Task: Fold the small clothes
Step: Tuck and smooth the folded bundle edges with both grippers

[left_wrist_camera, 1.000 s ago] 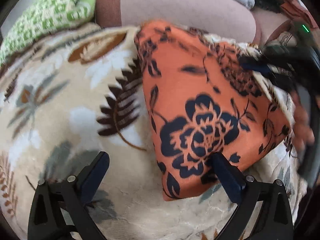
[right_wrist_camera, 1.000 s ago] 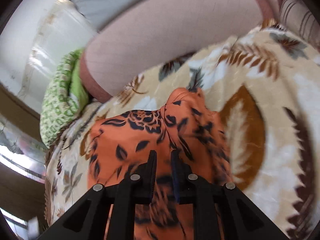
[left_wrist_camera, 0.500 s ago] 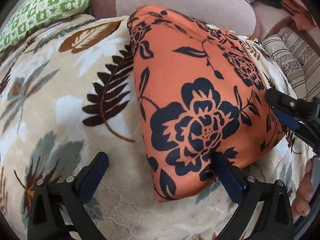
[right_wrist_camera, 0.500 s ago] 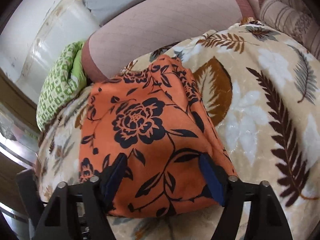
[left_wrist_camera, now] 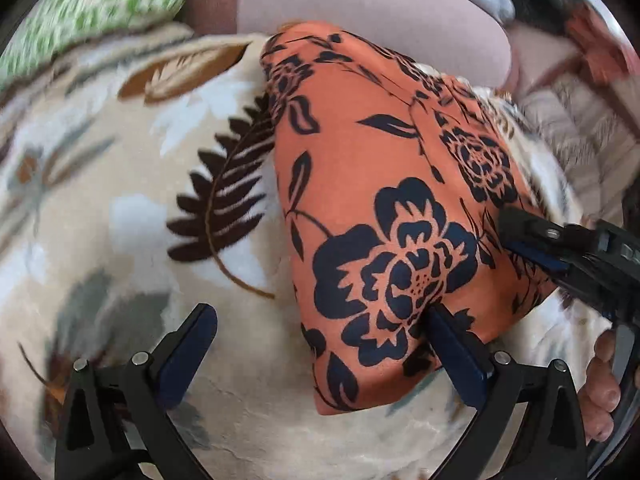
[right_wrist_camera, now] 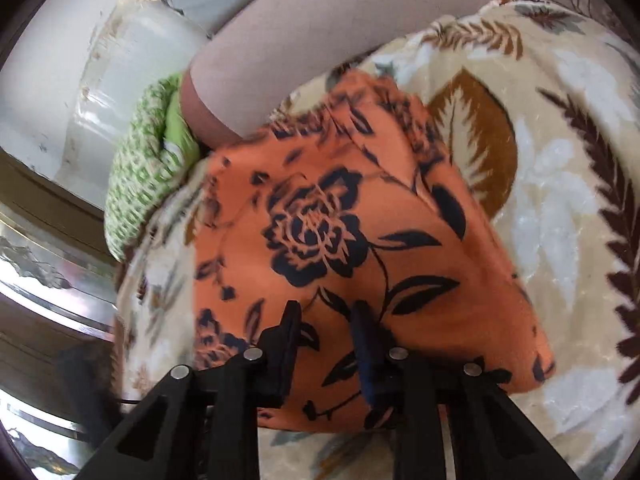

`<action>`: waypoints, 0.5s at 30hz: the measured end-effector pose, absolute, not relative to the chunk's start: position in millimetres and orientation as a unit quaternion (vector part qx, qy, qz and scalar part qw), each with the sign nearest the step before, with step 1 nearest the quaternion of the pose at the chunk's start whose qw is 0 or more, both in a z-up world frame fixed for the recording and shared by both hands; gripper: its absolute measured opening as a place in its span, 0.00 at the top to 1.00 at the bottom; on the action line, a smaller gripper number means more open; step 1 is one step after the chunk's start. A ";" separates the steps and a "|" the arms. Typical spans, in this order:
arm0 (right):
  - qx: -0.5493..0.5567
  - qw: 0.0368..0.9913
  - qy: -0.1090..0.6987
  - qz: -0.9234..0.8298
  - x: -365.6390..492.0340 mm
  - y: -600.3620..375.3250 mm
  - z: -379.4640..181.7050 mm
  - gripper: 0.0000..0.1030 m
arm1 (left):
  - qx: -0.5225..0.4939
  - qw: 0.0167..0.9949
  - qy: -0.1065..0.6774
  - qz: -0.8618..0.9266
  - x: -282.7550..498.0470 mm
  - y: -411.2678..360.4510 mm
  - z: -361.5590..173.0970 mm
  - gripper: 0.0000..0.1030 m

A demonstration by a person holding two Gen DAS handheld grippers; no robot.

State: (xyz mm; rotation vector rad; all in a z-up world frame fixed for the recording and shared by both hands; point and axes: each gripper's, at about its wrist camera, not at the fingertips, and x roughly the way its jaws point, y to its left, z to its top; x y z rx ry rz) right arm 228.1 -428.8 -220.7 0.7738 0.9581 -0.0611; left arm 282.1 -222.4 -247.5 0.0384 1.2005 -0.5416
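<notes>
No text, label, brand or number can be read anywhere.

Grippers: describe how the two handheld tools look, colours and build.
Both alike: the left gripper and right gripper have black plastic frames with triangular cut-outs and silver pivot pins, and fingers faced with dark blue pads. No cables or sleeves show.

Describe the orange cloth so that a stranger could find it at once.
Look at the cream blanket printed with brown leaves. The cloth lies folded on it, before a pink cushion. It alone is bright orange with dark blue flowers, unlike the green checked fabric nearby.
</notes>
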 end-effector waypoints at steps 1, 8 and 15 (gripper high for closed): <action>0.362 0.822 0.438 -0.030 224.7 -432.4 -214.8 0.70 | 0.004 0.788 0.559 -0.256 284.8 -220.5 -244.8 0.00; 0.427 0.809 0.396 -0.076 201.1 -489.9 -206.4 0.29 | -0.096 0.775 0.556 -0.284 304.0 -202.0 -238.2 0.00; 0.454 0.792 0.400 -0.081 195.6 -511.2 -221.2 0.28 | -0.187 0.737 0.560 -0.329 307.0 -196.5 -241.0 0.00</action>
